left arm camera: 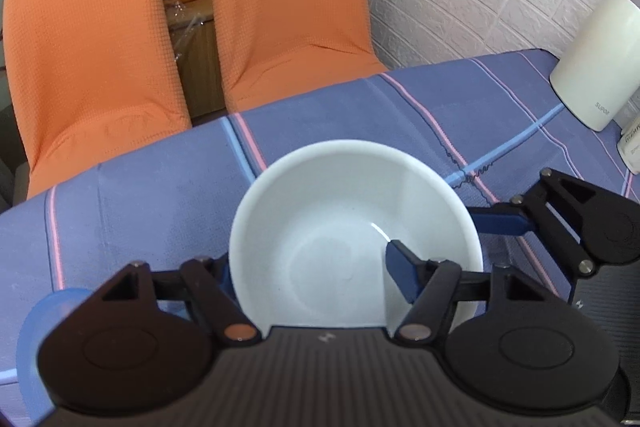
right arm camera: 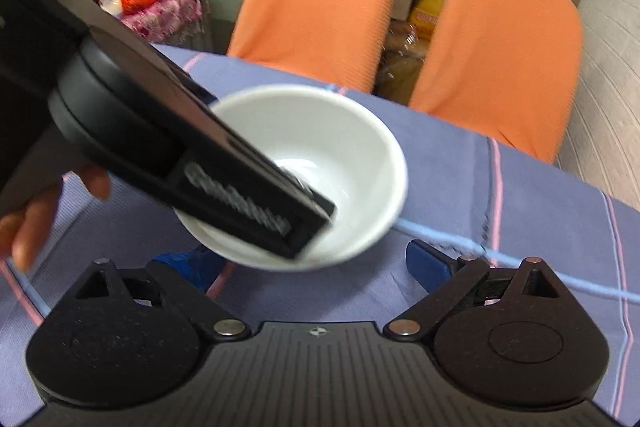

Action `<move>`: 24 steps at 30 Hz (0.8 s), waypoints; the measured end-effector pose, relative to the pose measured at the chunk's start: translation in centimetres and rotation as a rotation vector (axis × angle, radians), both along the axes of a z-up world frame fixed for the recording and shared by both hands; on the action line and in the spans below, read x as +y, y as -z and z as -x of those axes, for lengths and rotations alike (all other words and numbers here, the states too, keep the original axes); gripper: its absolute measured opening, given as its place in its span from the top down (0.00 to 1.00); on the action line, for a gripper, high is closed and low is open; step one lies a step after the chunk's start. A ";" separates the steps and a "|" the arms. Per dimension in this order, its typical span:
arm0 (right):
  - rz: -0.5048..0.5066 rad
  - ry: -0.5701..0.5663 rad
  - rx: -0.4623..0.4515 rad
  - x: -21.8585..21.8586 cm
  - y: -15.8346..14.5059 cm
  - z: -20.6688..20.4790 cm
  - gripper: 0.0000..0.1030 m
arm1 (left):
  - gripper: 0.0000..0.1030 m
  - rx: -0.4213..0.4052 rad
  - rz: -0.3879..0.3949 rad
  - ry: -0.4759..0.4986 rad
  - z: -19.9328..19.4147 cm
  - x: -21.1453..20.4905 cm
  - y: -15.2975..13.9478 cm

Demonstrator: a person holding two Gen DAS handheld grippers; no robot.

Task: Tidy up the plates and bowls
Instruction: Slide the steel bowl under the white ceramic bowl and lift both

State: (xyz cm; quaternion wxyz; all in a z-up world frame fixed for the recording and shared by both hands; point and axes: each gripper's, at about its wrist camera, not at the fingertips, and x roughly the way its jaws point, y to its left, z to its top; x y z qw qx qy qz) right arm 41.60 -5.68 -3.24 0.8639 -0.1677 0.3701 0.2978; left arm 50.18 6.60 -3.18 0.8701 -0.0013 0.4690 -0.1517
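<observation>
**Bowl held over the striped cloth**

The left gripper (right arm camera: 280,203) reaches into a white bowl (right arm camera: 332,147) from the left. The right gripper (right arm camera: 316,267) sits below it, blue fingers (right arm camera: 428,263) spread apart over the purple tablecloth (right arm camera: 520,211).

The left gripper (left arm camera: 312,271) is showing a matte black body with a ribbed top plate, two round side housings, silver pivot screws and dark blue finger pads (left arm camera: 402,277). The right gripper (right arm camera: 316,267) is showing the same black build, with blue fingertips (right arm camera: 426,265) and a small cross-shaped mark on its ribbed plate. A hand (right arm camera: 24,223) is showing at the edge.
</observation>
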 end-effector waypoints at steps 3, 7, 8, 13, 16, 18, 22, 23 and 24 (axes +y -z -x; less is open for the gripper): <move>-0.012 -0.013 -0.055 0.0 -0.5 0.1 0.18 | 0.39 -0.004 -0.005 0.019 0.3 -0.3 -0.1; -0.014 -0.016 -0.096 -0.2 -1.5 0.9 0.18 | 0.38 -0.017 0.000 0.024 0.9 -1.0 -0.6; -0.022 -0.014 -0.100 -0.4 -1.7 1.1 0.18 | 0.38 -0.022 -0.006 0.024 1.1 -1.2 -0.7; -0.016 -0.016 -0.128 -1.2 -2.8 3.0 0.18 | 0.38 -0.043 0.015 0.024 3.3 -1.8 -1.9; -0.017 -0.018 -0.153 -1.7 -3.5 4.5 0.18 | 0.38 -0.058 0.023 0.021 5.3 -2.4 -2.8; -0.029 -0.016 -0.169 -2.4 -4.3 6.1 0.18 | 0.38 -0.072 0.034 0.023 7.0 -2.7 -3.6; -0.047 -0.020 -0.225 -4.2 -6.1 10.6 0.17 | 0.38 -0.107 0.066 0.039 11.7 -3.8 -5.3; -0.043 -0.017 -0.238 -4.6 -6.4 11.8 0.16 | 0.38 -0.117 0.075 0.045 12.9 -4.2 -5.7; -0.043 -0.013 -0.246 -5.0 -6.7 12.9 0.16 | 0.38 -0.120 0.082 0.049 14.1 -4.6 -6.0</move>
